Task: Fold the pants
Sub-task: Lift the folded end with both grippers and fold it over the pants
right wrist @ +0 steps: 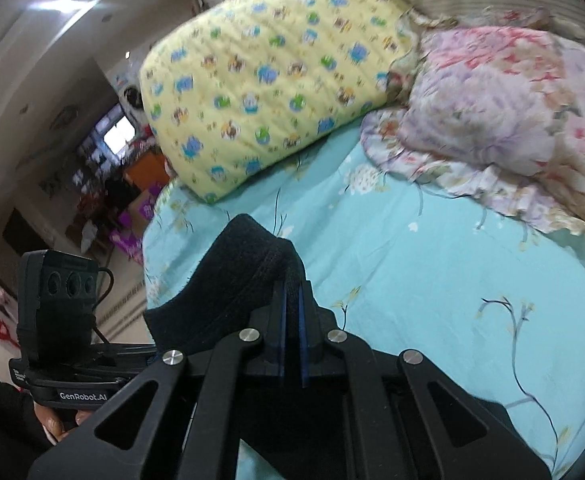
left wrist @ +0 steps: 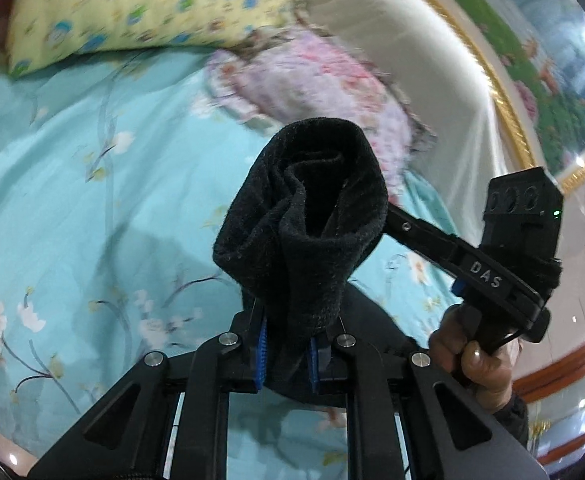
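The black pants [left wrist: 300,216] are held up above the bed. My left gripper [left wrist: 288,364] is shut on a bunched, rolled end of the pants, which stands up in front of its blue pads. My right gripper [right wrist: 290,332] is shut on another edge of the pants [right wrist: 232,280], which drapes off to the left. The right gripper also shows in the left wrist view [left wrist: 504,248], held by a hand just right of the cloth. The left gripper's body shows in the right wrist view [right wrist: 60,312] at the lower left. The rest of the pants hangs below, mostly hidden.
A turquoise floral bedsheet [left wrist: 72,200] covers the bed below. A yellow patterned pillow [right wrist: 268,80] and a pink floral pillow [right wrist: 500,112] lie at the head. A white headboard [left wrist: 404,40] stands behind. The bed's left edge [right wrist: 152,240] drops to a cluttered room.
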The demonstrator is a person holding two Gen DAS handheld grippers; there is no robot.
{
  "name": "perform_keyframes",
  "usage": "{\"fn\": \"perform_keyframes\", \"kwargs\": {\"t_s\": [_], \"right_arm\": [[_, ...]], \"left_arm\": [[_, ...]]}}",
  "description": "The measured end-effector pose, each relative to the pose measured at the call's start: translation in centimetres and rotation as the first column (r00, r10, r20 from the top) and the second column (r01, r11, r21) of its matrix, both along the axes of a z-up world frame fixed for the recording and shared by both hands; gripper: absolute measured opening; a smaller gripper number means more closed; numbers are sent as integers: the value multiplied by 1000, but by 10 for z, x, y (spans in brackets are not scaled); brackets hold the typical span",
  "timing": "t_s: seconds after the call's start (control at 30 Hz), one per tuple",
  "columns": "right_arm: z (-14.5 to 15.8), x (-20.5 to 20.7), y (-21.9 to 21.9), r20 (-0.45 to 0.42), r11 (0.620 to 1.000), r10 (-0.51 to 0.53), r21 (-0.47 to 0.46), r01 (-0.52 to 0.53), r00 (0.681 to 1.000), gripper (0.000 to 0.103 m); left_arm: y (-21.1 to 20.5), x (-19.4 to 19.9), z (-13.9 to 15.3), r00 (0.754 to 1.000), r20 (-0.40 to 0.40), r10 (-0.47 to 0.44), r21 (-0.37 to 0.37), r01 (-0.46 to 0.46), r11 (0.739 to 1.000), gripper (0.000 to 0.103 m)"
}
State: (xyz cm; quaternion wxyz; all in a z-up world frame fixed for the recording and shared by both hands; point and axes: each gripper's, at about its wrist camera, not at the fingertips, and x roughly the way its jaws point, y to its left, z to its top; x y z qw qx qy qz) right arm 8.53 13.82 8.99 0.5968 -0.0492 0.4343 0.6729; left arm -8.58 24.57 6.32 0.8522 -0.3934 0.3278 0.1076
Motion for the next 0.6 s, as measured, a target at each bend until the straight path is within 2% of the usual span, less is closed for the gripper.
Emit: {"fn": "perform_keyframes", "kwargs": {"t_s": [0.3, 0.6], "right_arm": [[27, 33, -88, -43, 982, -152, 102, 156, 987, 6], [15, 66, -187, -126, 932, -325, 127, 340, 937, 6]], "left_arm": [[-71, 37, 40, 981, 68, -183, 63, 179, 982, 15], [-157, 85, 44, 934, 37, -355, 119, 349, 930, 15]]}}
